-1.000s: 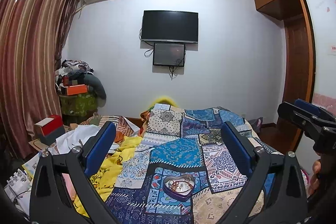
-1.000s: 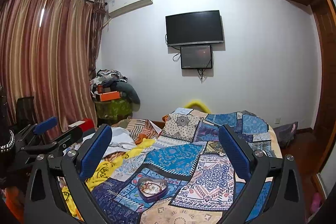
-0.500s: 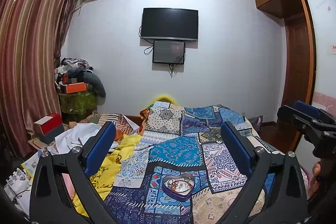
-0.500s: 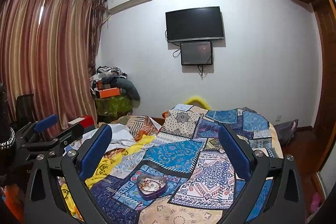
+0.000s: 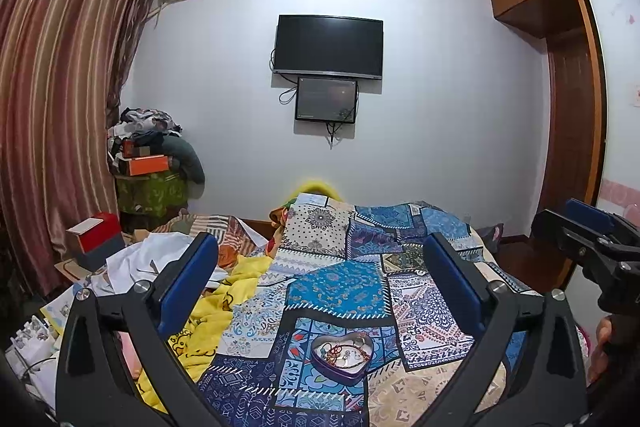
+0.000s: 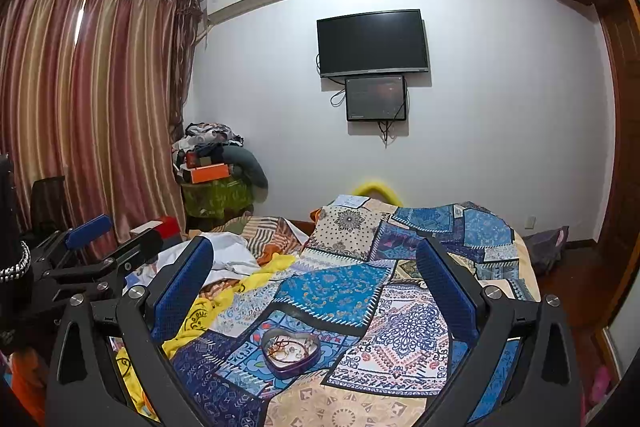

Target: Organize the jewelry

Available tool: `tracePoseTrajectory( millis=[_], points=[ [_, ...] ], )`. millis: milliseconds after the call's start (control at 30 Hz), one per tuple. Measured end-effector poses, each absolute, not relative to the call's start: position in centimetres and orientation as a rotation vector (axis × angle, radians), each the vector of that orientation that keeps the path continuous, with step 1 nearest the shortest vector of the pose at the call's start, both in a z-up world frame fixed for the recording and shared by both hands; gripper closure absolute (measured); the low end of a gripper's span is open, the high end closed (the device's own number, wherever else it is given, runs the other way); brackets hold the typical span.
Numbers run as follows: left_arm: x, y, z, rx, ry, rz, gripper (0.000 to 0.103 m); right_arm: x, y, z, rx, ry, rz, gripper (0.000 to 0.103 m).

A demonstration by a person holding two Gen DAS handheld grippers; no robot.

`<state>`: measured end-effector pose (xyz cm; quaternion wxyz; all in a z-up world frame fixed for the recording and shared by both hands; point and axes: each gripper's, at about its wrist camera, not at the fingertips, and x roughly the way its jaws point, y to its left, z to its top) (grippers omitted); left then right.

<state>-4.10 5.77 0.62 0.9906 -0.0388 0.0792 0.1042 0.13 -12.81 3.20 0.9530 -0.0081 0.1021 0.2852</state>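
A purple heart-shaped tin (image 5: pixel 342 357) (image 6: pixel 291 351) lies on the patchwork bedspread (image 5: pixel 344 283) (image 6: pixel 340 291), holding a tangle of jewelry (image 5: pixel 340 351) (image 6: pixel 289 347) with reddish cords and small metal pieces. My left gripper (image 5: pixel 320 255) is open and empty, held well above and short of the tin. My right gripper (image 6: pixel 314 259) is also open and empty, raised over the bed with the tin low between its fingers. The right gripper shows at the right edge of the left wrist view (image 5: pixel 592 239), and the left gripper at the left edge of the right wrist view (image 6: pixel 100 247).
Yellow cloth (image 5: pixel 224 303) and white cloth (image 5: pixel 152 259) are heaped on the bed's left side. A red box (image 5: pixel 96 231) and a cluttered stack with an orange box (image 5: pixel 148 165) stand by the striped curtain (image 5: pixel 60 107). A TV (image 5: pixel 328 45) hangs on the far wall. A wooden wardrobe (image 5: pixel 572 107) is at right.
Both views have tilted slightly upward and the tin sits a little lower in the frames. Both grippers stay open and empty.
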Motion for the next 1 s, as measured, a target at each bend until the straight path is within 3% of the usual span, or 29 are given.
tracePoseTrajectory(
  millis=[1000],
  points=[
    [-3.93,5.56,0.47,-0.062,0.187,0.158,0.000,0.37,-12.53,2.88,-0.009,0.222,0.579,0.002]
  ],
)
